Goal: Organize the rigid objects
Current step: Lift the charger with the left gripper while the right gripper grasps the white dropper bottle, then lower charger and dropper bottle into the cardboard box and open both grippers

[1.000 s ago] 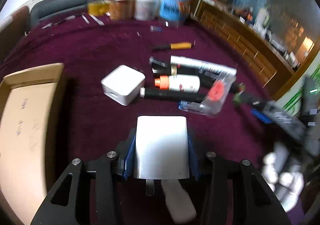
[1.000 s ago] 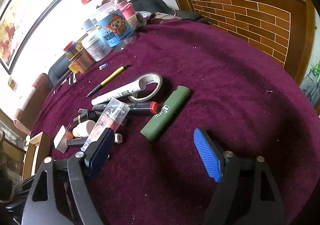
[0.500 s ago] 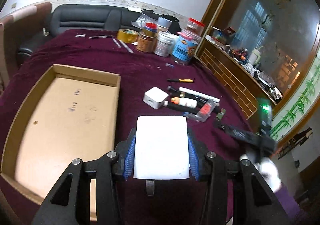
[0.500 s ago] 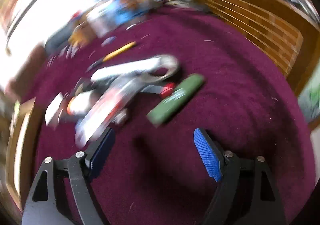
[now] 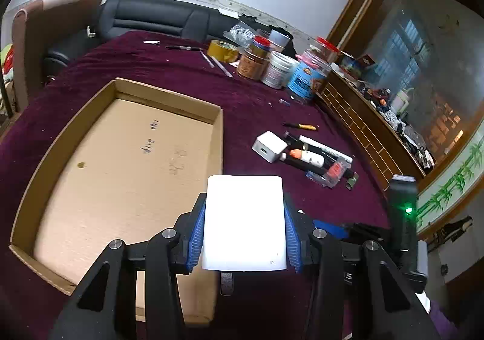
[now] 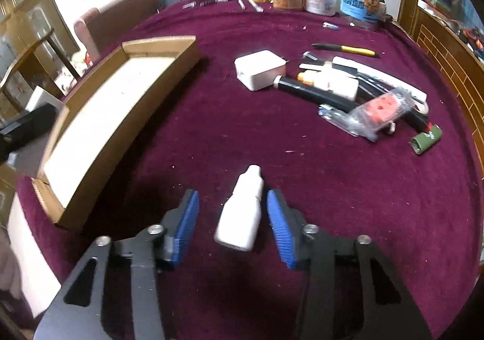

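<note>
My left gripper [image 5: 244, 206] is shut on a white rectangular box [image 5: 244, 225], held just above the near right corner of the cardboard tray [image 5: 219, 134]. In the right wrist view my right gripper [image 6: 233, 200] hangs over a small white dropper bottle [image 6: 242, 212] lying on the purple cloth. Its jaws are closing with the bottle between them; the right pad [image 6: 281, 231] is nearly at the bottle, the left pad [image 6: 187, 228] still stands apart. A pile holds a white adapter [image 6: 260, 72], markers, a clear packet [image 6: 375, 114] and a green cylinder [image 6: 425, 140].
Jars and a yellow tape roll [image 5: 224, 51] stand at the table's far edge, with a yellow-black pen [image 6: 345, 48] in front. The tray's [image 6: 169, 67] floor is bare. A wooden counter [image 5: 378, 128] borders the table on the right.
The left gripper has carried the white box from above the pile to the tray's right side. The right gripper has swung from the green cylinder to the white bottle, and its jaws have narrowed.
</note>
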### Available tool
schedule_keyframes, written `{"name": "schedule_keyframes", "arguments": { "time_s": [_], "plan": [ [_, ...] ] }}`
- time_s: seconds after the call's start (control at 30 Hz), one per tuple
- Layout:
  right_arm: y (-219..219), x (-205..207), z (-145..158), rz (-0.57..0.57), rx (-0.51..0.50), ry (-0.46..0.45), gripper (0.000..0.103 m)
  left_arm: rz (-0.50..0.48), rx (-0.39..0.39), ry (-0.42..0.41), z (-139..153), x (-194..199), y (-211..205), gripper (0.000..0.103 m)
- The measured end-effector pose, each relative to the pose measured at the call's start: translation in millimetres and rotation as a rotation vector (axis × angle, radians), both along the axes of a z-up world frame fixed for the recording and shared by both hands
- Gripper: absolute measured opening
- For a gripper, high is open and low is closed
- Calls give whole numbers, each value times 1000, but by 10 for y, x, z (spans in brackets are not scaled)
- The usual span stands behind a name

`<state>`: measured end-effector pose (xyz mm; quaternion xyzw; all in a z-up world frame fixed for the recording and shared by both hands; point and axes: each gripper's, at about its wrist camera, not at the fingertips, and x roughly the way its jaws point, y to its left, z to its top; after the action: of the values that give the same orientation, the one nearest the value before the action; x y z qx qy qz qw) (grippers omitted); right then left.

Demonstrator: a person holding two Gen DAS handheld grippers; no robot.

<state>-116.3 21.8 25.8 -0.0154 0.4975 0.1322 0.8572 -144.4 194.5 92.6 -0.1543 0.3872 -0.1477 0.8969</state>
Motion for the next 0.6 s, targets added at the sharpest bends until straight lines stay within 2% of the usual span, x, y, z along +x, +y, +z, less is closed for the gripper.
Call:
{"name": "schedule_keyframes", "arguments": {
  "time_s": [0.03, 0.07, 0.2, 0.33, 0.5, 0.6],
  "plan": [
    [10, 45, -48, -2, -5, 15, 26, 6, -2, 2, -2, 2, 43, 40],
    [9, 58, -71, -7, -5, 27, 25, 12, -3, 4, 0, 5, 82, 40],
    [-49, 53, 30, -11, 49, 29, 24, 23, -31, 17, 65, 60, 281, 40],
    [-16, 107, 331, 9, 142, 8, 24, 25, -54, 29, 206, 225, 494, 40],
    [315, 471, 686, 65, 295, 7, 25, 29, -42, 68, 244, 657, 636, 40],
    [590, 760, 722, 69, 319, 14, 25, 36, -51, 111, 126, 1010, 676, 40]
  ]
}}
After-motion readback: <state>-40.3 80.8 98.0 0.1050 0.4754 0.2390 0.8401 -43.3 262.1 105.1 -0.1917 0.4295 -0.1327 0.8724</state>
